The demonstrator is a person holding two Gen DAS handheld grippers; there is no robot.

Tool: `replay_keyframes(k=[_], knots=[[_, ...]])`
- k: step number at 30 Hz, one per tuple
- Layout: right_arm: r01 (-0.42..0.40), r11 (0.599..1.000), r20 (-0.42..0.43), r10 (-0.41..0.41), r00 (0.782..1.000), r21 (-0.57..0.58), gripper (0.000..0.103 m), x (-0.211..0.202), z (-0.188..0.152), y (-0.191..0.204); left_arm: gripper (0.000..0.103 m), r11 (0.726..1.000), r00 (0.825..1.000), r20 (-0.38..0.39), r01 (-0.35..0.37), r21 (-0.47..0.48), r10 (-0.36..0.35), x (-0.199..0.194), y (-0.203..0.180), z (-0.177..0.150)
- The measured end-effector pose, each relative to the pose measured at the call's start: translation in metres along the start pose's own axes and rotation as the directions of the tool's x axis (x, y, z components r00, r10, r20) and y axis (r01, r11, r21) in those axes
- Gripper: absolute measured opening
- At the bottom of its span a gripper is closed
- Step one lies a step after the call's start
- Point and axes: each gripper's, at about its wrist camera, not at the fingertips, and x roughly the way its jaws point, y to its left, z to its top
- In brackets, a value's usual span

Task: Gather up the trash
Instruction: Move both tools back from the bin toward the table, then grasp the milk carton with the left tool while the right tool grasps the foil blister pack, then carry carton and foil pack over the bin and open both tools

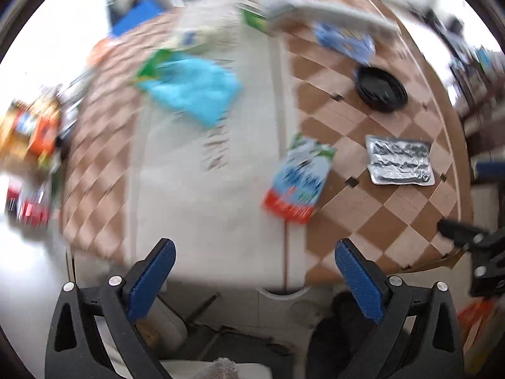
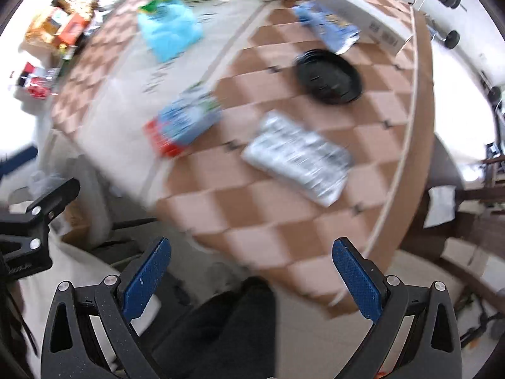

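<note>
nothing is collected yet as far as i can judge: both my tongs hang above the near edge of the checkered brown-and-cream table [image 1: 372, 208], and the trash lies spread on top. both views are smeared with blur, so fine detail is lost.

going left to right in the left wrist view: a crumpled light-blue plastic bag with a green corner [image 1: 192, 90] lies far out on the pale cream runner [image 1: 202, 195] down the table's middle. then a flat blue-and-white packet with a red end [image 1: 298, 180] lies across the runner's right edge, nearest to me. farther right and back are a blue crinkled wrapper [image 1: 344, 41], a round black plastic lid [image 1: 380, 88] and a flat silver foil pouch [image 1: 399, 164], all apart from one another.

my left gripper [image 1: 254, 281] is spread wide with nothing between its blue pads [image 1: 151, 281]. my right gripper [image 2: 251, 279] is just as wide and equally empty; it looks down at an angle, with the foil pouch [image 2: 298, 159] ahead and the packet [image 2: 183, 123] to its left.

i take this as the approach step. next, i think, each tong must reach forward and down over one piece: left to the red-ended packet, right to the foil pouch. both lie flat, so one pad would need to slip under an edge.
</note>
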Motion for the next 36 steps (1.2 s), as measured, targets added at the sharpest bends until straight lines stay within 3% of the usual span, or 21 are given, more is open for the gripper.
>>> replay_keyframes(k=[6,7,8,9,11,12,14,16,18,22,24,25,28,31,36], knots=[[0.051,0.997,-0.096,-0.056,0.994,-0.054,0.103,0.045,0.033,-0.039,0.103,0.980,0.982,-0.187,0.065,0.189,-0.029,0.076,-0.036,0.047],[0.049,0.996,-0.111,-0.057,0.992,-0.069,0.103,0.052,0.037,-0.041,0.099,0.978,0.978,-0.205,0.077,0.196,-0.036,0.083,-0.038,0.049],[0.053,0.994,-0.127,-0.064,0.990,-0.092,0.103,0.060,0.041,-0.042,0.082,0.978,0.976,-0.210,0.091,0.189,-0.050,0.088,-0.038,0.051],[0.057,0.990,-0.142,-0.075,0.987,-0.126,0.103,0.068,0.045,-0.040,0.076,0.981,0.973,-0.218,0.113,0.159,-0.077,0.091,-0.034,0.053],[0.061,0.981,-0.157,-0.091,0.983,-0.186,0.103,0.082,0.052,-0.035,0.052,0.983,0.964,-0.214,0.175,0.051,-0.160,0.091,-0.019,0.055],[0.066,0.973,-0.161,-0.103,0.981,-0.223,0.103,0.090,0.055,-0.030,0.048,0.984,0.962,-0.206,0.180,-0.004,-0.177,0.090,-0.010,0.056],[0.088,0.952,-0.147,-0.136,0.980,-0.293,0.103,0.099,0.061,-0.021,0.048,0.982,0.959,-0.224,0.152,-0.111,-0.174,0.093,0.008,0.053],[0.109,0.923,-0.111,-0.160,0.981,-0.368,0.103,0.104,0.064,-0.011,0.049,0.963,0.957,-0.213,0.149,-0.224,-0.198,0.094,0.026,0.047],[0.106,0.920,-0.079,-0.146,0.986,-0.378,0.103,0.102,0.070,-0.007,0.050,0.949,0.957,-0.199,0.150,-0.277,-0.210,0.094,0.034,0.041],[0.066,0.963,-0.081,-0.090,0.993,-0.260,0.089,0.095,0.078,-0.013,0.050,0.950,0.962,-0.182,0.148,-0.274,-0.202,0.091,0.036,0.034],[0.071,0.985,-0.063,-0.082,0.995,-0.159,0.070,0.088,0.081,-0.022,0.050,0.953,0.964,-0.182,0.141,-0.270,-0.194,0.091,0.035,0.034],[0.070,0.991,-0.058,-0.077,0.995,-0.114,0.066,0.086,0.082,-0.026,0.050,0.952,0.965,-0.180,0.139,-0.273,-0.193,0.092,0.033,0.035],[-0.007,0.997,-0.061,0.012,0.998,0.083,0.064,0.081,0.082,-0.047,0.049,0.953,0.967,-0.176,0.133,-0.274,-0.185,0.090,0.031,0.029],[-0.121,0.959,-0.040,0.136,0.990,0.257,0.064,0.078,0.080,-0.067,0.048,0.951,0.969,-0.168,0.127,-0.284,-0.179,0.088,0.025,0.027],[-0.116,0.950,0.025,0.113,0.993,0.288,0.063,0.066,0.067,-0.072,0.047,0.960,0.985,-0.138,0.066,-0.273,-0.107,0.077,0.017,0.015]])
